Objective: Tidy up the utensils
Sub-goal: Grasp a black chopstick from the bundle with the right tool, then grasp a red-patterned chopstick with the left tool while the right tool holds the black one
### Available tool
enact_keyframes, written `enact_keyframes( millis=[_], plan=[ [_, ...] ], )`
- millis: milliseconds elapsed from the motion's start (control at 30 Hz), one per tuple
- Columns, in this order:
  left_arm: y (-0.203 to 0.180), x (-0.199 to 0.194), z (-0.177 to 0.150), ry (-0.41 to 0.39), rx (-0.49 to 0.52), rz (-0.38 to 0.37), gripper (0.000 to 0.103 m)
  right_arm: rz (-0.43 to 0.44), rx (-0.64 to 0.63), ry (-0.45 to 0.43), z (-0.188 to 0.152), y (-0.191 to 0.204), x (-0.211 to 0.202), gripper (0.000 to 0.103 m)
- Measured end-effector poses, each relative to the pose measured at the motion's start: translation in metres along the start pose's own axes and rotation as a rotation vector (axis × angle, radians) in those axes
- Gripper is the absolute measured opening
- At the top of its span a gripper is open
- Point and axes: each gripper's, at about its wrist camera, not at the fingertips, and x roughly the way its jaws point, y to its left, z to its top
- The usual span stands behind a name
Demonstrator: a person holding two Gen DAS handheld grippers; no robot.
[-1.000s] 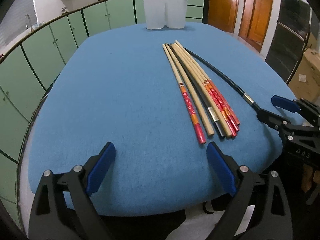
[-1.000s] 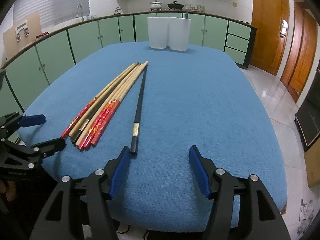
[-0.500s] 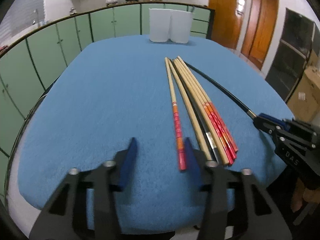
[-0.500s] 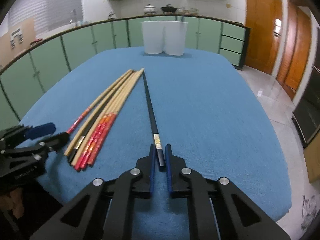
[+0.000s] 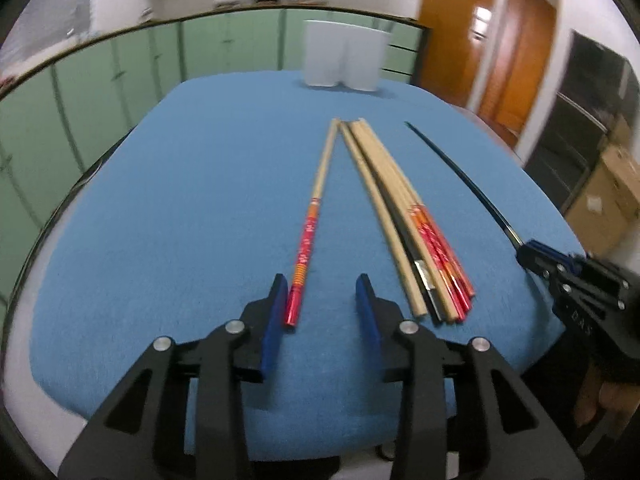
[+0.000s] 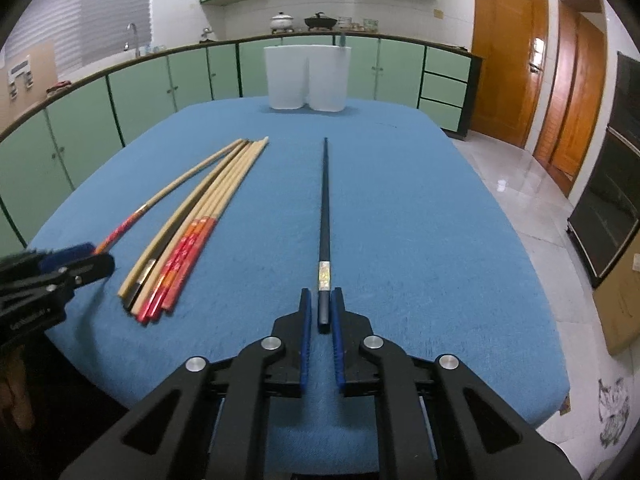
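Observation:
A red-ended wooden chopstick (image 5: 311, 224) lies apart from a bundle of several chopsticks (image 5: 404, 216) on the blue table (image 5: 180, 208). My left gripper (image 5: 322, 294) is open around the red end, which touches its left finger. My right gripper (image 6: 321, 308) is shut on the end of a black chopstick (image 6: 324, 200) that lies straight ahead on the cloth. In the right wrist view the bundle (image 6: 192, 236) lies to the left, with the left gripper (image 6: 76, 260) beside it. In the left wrist view the right gripper (image 5: 536, 254) holds the black chopstick (image 5: 460, 176).
A white two-part holder (image 6: 307, 78) stands at the table's far edge; it also shows in the left wrist view (image 5: 342, 58). Green cabinets (image 6: 140, 88) run behind the table. Wooden doors (image 6: 508, 52) stand at the right.
My right gripper has drawn the black chopstick away from the bundle to the right. The red-ended chopstick now lies apart from the bundle, between my left fingers, which stand a little wider.

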Motion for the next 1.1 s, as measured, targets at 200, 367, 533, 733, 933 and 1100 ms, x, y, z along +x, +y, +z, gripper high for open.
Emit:
enact_keyframes(
  millis=[200,367,533,733,933,1100],
  plan=[
    [0.01,0.001,-0.005,-0.005,-0.009,-0.077,0.014,0.0,0.001,-0.001,0.001,0.001,0.001,0.011],
    [0.016,-0.004,-0.011,-0.01,-0.099,-0.056,0.005,-0.003,-0.003,-0.004,0.0,0.002,0.001,0.012],
    [0.01,-0.012,-0.017,0.0,-0.098,-0.045,0.022,-0.007,0.0,-0.006,-0.003,0.0,-0.001,0.023],
    [0.005,-0.013,-0.021,-0.008,-0.059,-0.012,0.036,-0.004,-0.019,-0.009,-0.005,0.001,-0.001,0.02],
    [0.009,-0.021,-0.016,-0.014,-0.097,-0.054,0.005,0.028,-0.006,0.001,0.002,0.001,-0.01,0.007],
    [0.009,-0.052,0.003,-0.069,-0.123,-0.074,0.005,0.047,0.023,-0.035,0.015,-0.007,-0.04,0.007]
  ],
)
